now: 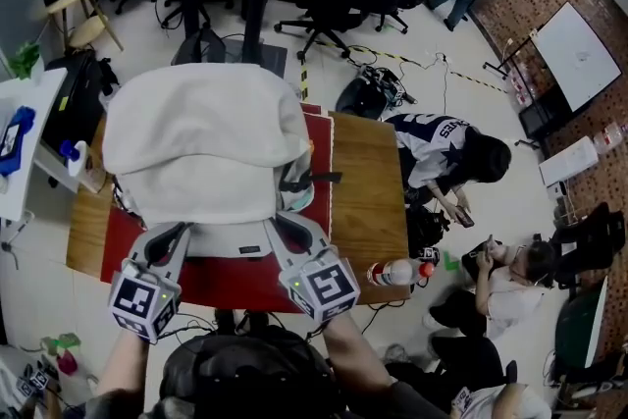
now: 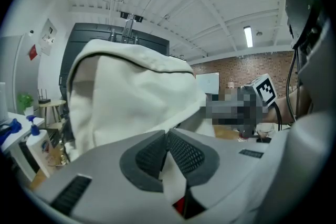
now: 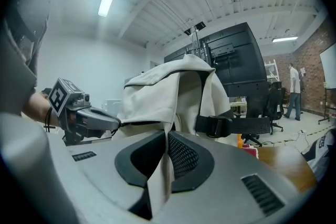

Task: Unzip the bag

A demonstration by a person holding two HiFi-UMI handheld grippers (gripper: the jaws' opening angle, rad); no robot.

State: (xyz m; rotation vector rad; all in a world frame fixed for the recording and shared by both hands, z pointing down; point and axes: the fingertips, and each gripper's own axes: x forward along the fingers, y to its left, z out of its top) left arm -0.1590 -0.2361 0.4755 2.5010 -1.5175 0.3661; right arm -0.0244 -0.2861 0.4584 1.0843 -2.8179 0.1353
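Setting up the hold, by my read, not unzipping yet. Wooden table (image 1: 368, 182) runs out ahead of both grippers, with the red mat (image 1: 235, 282) on it right under them. White bag (image 1: 206, 142) sits on the mat straight ahead of the jaws, its bulk rising above and beyond both tips (looks like a backpack).

Jaws of the left gripper (image 2: 167, 136) are closed on a fold of the bag's near lower edge, white cloth squeezed between the pads. Same for the right gripper (image 3: 167, 139): clamped on bag cloth at that near edge, off to the right of the left one, the two apart along the hem.

Black strap (image 3: 227, 124) with a buckle runs off to the right, just beyond the right gripper's tips. Dark seam line (image 2: 131, 56) curves over the bag's top, high above the left jaws (probably the zipper; can't make out a pull in any view).

Next move, as I judge it: one gripper anchors the cloth, the other lets go, reaches up past its tips, finds the pull and pinches it. Needs a small, precise grab; slack cloth could bunch.
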